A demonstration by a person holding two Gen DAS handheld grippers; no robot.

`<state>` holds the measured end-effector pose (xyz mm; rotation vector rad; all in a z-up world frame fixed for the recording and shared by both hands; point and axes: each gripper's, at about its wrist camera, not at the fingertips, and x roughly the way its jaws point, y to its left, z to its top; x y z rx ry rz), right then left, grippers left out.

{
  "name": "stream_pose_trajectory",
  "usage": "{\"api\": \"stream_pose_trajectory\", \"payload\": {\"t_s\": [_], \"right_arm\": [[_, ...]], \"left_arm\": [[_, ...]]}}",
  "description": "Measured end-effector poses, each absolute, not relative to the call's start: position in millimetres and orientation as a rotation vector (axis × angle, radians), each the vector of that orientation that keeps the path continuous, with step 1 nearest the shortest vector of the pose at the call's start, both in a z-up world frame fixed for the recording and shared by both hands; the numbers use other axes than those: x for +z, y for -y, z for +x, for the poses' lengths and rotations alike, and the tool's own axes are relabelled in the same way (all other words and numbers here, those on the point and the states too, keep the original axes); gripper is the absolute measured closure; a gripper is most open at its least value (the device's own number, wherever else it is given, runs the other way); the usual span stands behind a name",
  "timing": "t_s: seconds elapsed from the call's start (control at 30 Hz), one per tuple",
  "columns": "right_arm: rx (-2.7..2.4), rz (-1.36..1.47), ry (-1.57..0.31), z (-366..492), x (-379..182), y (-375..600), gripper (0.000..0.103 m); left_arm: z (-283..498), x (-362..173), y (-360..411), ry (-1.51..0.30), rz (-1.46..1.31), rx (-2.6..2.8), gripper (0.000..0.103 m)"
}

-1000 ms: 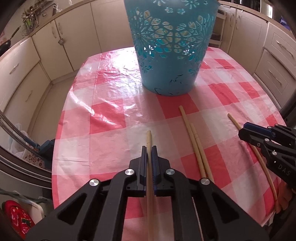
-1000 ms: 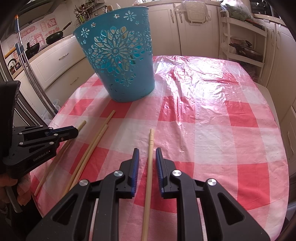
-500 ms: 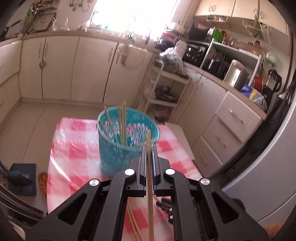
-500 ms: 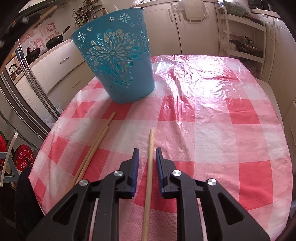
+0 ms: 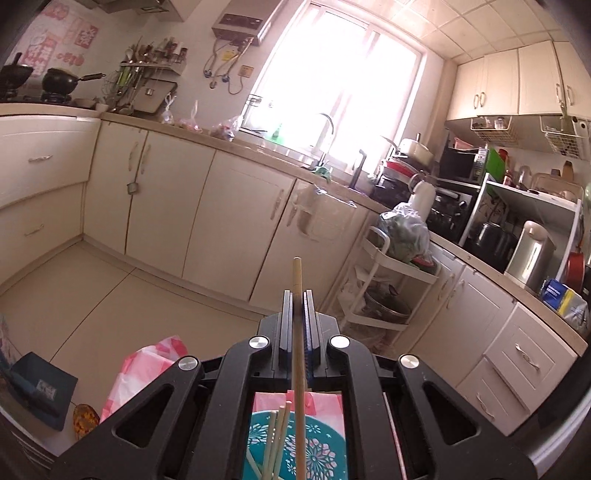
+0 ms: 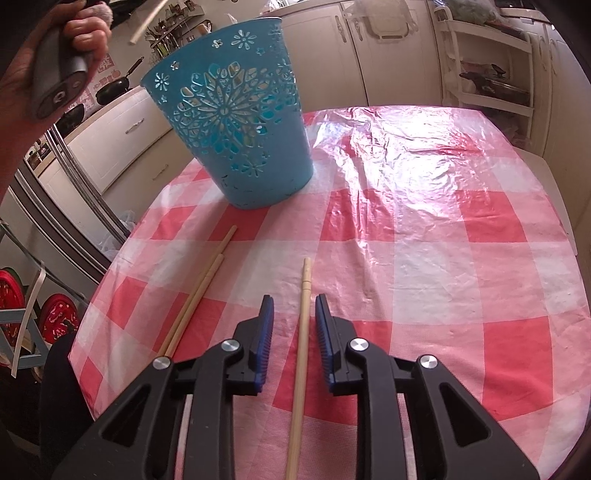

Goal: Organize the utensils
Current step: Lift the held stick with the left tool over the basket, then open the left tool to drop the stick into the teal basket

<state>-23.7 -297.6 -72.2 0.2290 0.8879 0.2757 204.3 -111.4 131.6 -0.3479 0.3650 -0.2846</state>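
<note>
My left gripper (image 5: 298, 295) is shut on a wooden chopstick (image 5: 297, 354), held high above the teal cut-out basket (image 5: 317, 450), which holds several chopsticks. In the right wrist view the basket (image 6: 236, 136) stands at the back left of the checked table (image 6: 424, 258). A hand (image 6: 48, 62) holds the left gripper's handle at the top left, the chopstick's tip (image 6: 147, 22) beside it. My right gripper (image 6: 294, 306) hovers low over a chopstick (image 6: 303, 332) lying on the cloth; its jaws are opening and the pads stand clear of the stick. Two more chopsticks (image 6: 199, 291) lie to its left.
Cream kitchen cabinets (image 5: 221, 221) and a white trolley shelf (image 5: 388, 288) stand beyond the table. A steel fridge handle (image 6: 74, 173) and red weight plates (image 6: 55, 317) are at the left. The table's right half is bare red-and-white cloth.
My left gripper has lifted its chopstick off the table and risen above the basket, tilting up toward the room. My right gripper's jaws have widened slightly around the lying chopstick.
</note>
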Motion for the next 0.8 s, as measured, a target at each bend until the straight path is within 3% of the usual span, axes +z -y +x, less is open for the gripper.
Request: {"api": "stream_pose_trajectory", "payload": {"t_s": [0.5,0.53,0.67,0.8], "right_arm": [[0.284,0.232,-0.887,-23,-72,297,0.077],[0.284,0.232,-0.887,-23,-72,297,0.077],[0.286,0.235,-0.887,-22,-73,297,0.077],[0.283,0.23,-0.886,-23,-72,297,0.077]], "left_arm": [[196,76,121,-0.521,-0.184,-0.306,0.094],[190,75,118,-0.528,-0.172,-0.303,0.091],[153,73,90,-0.507,-0.159,-0.231,0.05],[109,57,57,-0.507,-0.14,-0.159,0.032]]}}
